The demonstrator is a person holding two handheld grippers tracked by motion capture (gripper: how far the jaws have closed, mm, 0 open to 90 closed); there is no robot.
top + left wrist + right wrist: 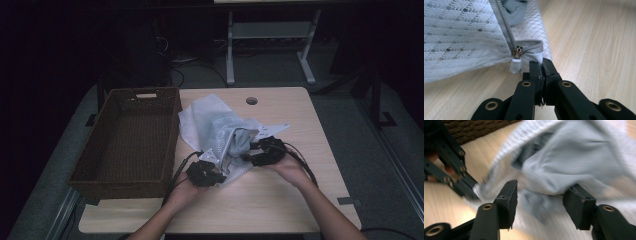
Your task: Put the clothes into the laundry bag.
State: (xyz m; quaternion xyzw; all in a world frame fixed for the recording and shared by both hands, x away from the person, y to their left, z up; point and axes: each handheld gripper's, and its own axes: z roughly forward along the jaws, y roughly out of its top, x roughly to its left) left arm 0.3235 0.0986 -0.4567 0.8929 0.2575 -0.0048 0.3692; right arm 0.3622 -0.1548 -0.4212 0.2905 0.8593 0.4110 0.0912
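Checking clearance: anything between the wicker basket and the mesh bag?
Bare wood only: in the high view, a narrow strip of tabletop separates the brown wicker basket from the white mesh zip bag.
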